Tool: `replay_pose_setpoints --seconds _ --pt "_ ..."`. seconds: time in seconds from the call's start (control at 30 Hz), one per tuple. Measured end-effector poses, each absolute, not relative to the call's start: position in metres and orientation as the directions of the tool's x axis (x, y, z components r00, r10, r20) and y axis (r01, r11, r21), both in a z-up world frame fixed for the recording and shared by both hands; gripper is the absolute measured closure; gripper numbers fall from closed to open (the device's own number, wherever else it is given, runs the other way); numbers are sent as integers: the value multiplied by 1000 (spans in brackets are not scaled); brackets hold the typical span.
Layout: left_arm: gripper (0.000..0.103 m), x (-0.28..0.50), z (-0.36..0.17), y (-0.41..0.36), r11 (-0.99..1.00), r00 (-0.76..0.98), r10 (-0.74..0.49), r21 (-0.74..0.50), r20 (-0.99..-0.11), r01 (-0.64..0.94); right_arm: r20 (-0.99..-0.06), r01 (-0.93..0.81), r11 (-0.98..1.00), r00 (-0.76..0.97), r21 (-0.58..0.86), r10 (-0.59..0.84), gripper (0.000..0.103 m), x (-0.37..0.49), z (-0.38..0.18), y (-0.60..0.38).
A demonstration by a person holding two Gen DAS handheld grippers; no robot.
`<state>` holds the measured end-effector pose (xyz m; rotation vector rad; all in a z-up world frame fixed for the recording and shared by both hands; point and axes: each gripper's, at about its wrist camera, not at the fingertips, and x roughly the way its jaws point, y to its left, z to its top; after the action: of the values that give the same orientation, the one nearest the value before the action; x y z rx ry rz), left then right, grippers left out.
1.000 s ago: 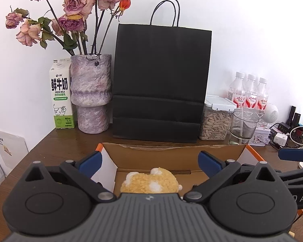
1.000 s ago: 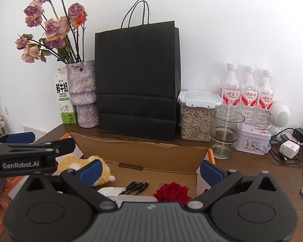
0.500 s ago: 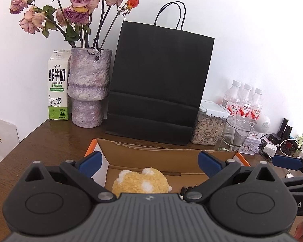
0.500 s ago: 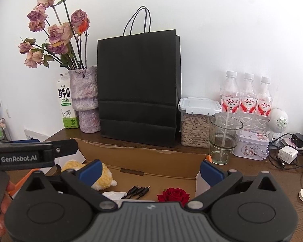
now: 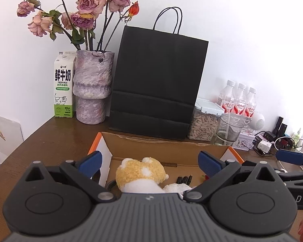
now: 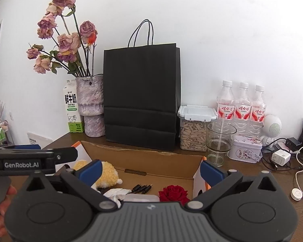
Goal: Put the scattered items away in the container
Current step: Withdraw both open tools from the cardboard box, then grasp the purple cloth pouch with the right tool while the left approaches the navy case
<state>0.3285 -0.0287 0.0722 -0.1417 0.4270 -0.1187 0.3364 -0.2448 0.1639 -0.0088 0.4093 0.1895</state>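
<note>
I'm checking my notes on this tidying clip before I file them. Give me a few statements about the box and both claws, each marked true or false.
1. The plush toy lies inside the cardboard box. True.
2. The left claw is shut on the plush toy. False: its fingers stand wide apart and hold nothing.
3. A red rose lies in the box. True.
4. The right claw is open and empty. True.
5. The black paper bag lies flat in the box. False: it stands upright behind the box, against the wall.
6. The glass cup is inside the box. False: it stands on the table beside the seed jar.
</note>
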Motion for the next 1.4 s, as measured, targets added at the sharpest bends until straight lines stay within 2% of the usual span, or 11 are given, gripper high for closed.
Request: replay_pose_setpoints --seconds 0.33,0.93,1.17,1.4 --pt "0 272 78 -21 985 905 -143 -147 -401 91 -416 -180 983 892 34 177 0 273 157 -248" --pt "0 194 53 -1 990 892 -125 -109 -434 85 -484 -178 984 860 17 164 0 181 122 -254" --pt "0 175 33 14 992 873 -113 -108 -474 69 -522 -208 978 832 17 187 0 163 100 -248" --pt "0 168 26 22 992 864 -108 -113 -492 60 -531 -224 974 828 -14 183 0 171 102 -234"
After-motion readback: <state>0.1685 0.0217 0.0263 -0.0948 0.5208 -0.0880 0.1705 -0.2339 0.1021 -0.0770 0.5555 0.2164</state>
